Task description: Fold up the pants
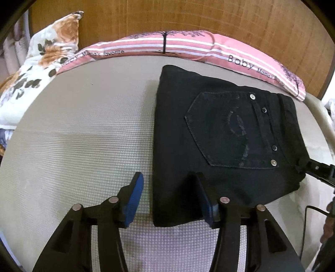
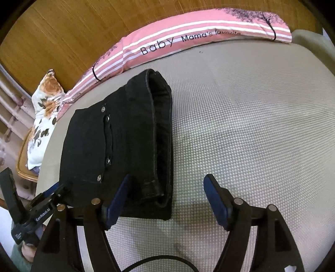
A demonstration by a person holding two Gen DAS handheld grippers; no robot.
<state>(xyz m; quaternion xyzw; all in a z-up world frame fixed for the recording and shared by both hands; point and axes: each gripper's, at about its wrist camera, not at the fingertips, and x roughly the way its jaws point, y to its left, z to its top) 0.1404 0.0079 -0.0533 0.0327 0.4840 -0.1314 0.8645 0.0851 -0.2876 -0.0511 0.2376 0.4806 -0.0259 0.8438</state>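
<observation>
Left gripper (image 1: 170, 196) with blue pads spread apart over the near left corner of folded black pants (image 1: 226, 136), gripping nothing; right gripper (image 2: 167, 198) likewise parted, straddling the near right corner, pads clear of the cloth. Pants folded into a compact stack, back pocket (image 1: 230, 129) uppermost, flat on grey textured mattress (image 1: 83, 136). Pink striped pillow (image 1: 167, 46) beyond, against wooden headboard (image 1: 188, 14).

Black pants (image 1: 219, 136) with silver rivets on a beige waffle-textured mattress (image 1: 83, 136), pink-and-white striped pillow (image 1: 178, 45) at 12 o'clock, orange floral one (image 1: 52, 46) at 10, blue-padded black tools.
</observation>
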